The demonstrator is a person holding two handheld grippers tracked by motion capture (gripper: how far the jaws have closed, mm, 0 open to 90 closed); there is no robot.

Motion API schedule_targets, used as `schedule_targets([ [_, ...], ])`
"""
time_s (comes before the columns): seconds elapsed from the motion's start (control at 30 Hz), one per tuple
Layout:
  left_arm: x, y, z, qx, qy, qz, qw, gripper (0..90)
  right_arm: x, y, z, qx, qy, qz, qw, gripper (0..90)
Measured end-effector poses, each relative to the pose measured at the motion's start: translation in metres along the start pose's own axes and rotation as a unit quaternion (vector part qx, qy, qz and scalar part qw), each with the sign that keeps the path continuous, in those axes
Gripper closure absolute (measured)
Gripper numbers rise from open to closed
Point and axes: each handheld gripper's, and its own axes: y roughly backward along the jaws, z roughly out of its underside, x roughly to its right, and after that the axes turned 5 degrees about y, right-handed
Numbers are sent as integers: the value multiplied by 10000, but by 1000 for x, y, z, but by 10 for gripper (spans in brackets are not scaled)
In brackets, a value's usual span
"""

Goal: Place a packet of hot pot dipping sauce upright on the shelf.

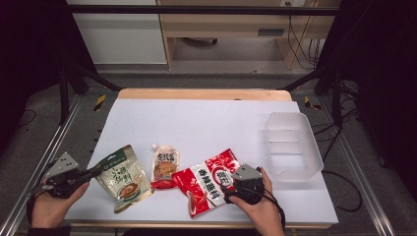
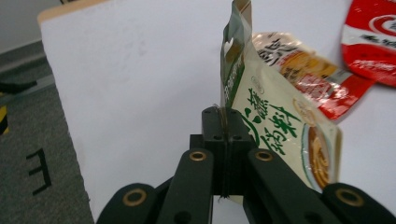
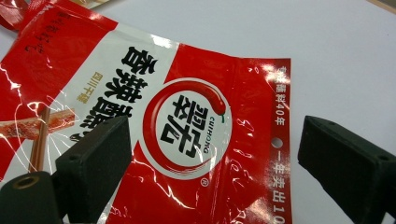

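Left hand-held gripper (image 2: pixel 223 140) is clamped only on the green pouch (image 2: pixel 271 126)'s edge at the bench (image 1: pixel 206 123)'s left; right hand-held gripper (image 3: pixel 210 154) gapes over the red pouch (image 3: pixel 187 121); risk: pouch slipping free.

green pouch (image 1: pixel 123 175): green top, cream body, green lettering | red pouch (image 1: pixel 208 182): red, white band, black lettering | middle pouch (image 1: pixel 164 166): cream, orange, red base | bench (image 1: pixel 206 123): white | tub (image 1: pixel 293 143): clear, frosted

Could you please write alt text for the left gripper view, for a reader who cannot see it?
The left gripper, jaws shut, pinches the edge of a green-and-cream snack pouch, lifting that edge off the white table. Beyond it lie an orange sauce pouch and a red seasoning packet.
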Motion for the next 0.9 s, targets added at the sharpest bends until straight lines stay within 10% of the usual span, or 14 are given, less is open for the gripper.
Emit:
schedule_targets([
  [0.43, 48, 40, -42, 70, -911, 571, 9942, 900, -3, 16, -22, 286, 157, -362, 9988, 134],
  [0.9, 47, 23, -89, 16, -1227, 654, 9903, 900, -3, 24, -87, -158, 1179, -1050, 9873, 167],
])
